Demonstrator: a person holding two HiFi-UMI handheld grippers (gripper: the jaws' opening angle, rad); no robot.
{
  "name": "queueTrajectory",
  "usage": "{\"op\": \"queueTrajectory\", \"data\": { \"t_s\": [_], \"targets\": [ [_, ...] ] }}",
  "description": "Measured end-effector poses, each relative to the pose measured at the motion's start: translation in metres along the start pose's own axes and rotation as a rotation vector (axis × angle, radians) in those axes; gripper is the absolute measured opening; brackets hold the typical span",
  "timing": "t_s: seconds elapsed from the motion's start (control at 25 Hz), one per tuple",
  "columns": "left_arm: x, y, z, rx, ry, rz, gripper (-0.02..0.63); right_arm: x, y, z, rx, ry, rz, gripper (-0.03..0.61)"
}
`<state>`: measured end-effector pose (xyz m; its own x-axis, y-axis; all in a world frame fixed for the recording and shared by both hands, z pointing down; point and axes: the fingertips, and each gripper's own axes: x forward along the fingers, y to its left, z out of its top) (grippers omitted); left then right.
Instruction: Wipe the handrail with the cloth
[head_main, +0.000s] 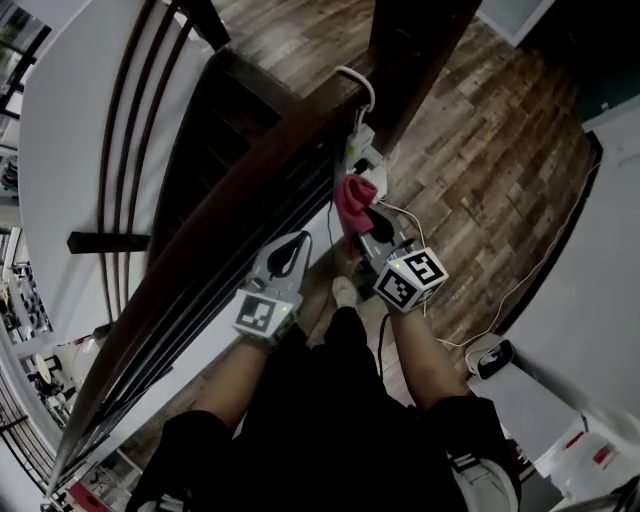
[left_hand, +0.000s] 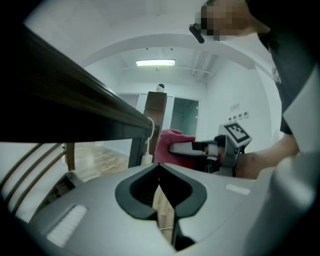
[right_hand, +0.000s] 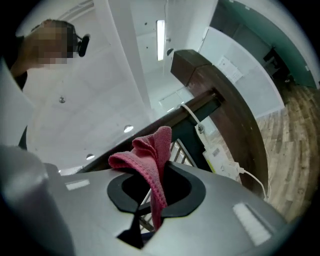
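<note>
A dark wooden handrail runs diagonally from lower left to upper right. It also shows in the left gripper view as a dark handrail and in the right gripper view as a dark handrail. My right gripper is shut on a red cloth, held just right of the rail near the post. The cloth bunches up out of the right gripper. My left gripper hangs beside the rail's lower side, its jaws together and holding nothing. From the left gripper I see the cloth.
A thick wooden post ends the rail. A white power strip and its cable hang on the post. Thin dark bars run under the rail. Wood floor lies below, with a white device and a loose cable.
</note>
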<state>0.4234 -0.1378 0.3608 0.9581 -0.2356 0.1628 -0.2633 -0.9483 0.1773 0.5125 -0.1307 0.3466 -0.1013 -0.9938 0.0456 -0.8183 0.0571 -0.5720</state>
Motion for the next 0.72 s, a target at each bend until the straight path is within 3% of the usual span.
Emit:
{"op": "queueTrajectory", "data": {
  "t_s": [0.24,0.48,0.72],
  "targets": [
    [0.016,0.015,-0.024,-0.026,0.061,0.137,-0.002,0.059,-0.049,-0.028,-0.056,0.179,-0.028,0.051],
    [0.016,0.032,-0.026,-0.041,0.067,0.219,-0.002,0.098,-0.057,-0.038,-0.190,0.256,-0.054,0.051],
    [0.004,0.039,-0.039,-0.090,0.094,0.283,-0.002,0.119,-0.067,-0.041,-0.388,0.270,-0.230,0.051]
  ]
}}
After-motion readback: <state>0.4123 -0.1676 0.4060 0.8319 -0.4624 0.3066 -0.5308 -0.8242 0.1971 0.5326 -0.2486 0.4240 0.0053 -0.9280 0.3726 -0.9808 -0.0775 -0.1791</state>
